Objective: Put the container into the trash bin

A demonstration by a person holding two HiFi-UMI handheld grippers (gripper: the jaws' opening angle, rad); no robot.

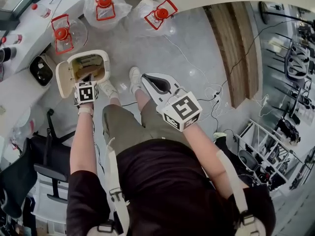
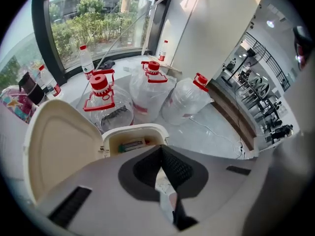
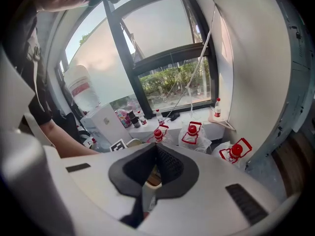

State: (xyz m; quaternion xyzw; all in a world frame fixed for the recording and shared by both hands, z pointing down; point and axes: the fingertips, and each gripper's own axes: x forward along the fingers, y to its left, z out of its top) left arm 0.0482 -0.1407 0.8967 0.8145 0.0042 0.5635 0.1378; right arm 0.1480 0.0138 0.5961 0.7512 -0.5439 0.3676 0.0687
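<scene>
A cream trash bin (image 1: 106, 63) stands on the floor in front of the person's feet, its lid (image 1: 64, 78) swung open to the left. In the left gripper view a small container with a green label (image 2: 132, 144) lies inside the bin (image 2: 147, 130). My left gripper (image 1: 88, 77) hangs just above the bin's opening, pointing steeply down, and its jaws (image 2: 161, 149) are shut with nothing between them. My right gripper (image 1: 149, 78) is to the right of the bin, above the person's shoe, and its pads (image 3: 156, 150) meet at the tip, holding nothing.
Three big clear water jugs with red caps (image 1: 61, 33) (image 1: 104, 1) (image 1: 160, 14) stand behind the bin. The person's shoes (image 1: 134, 77) are next to the bin. Cables and a power strip (image 1: 212, 91) lie at the right, and an office chair (image 1: 49, 151) stands at the left.
</scene>
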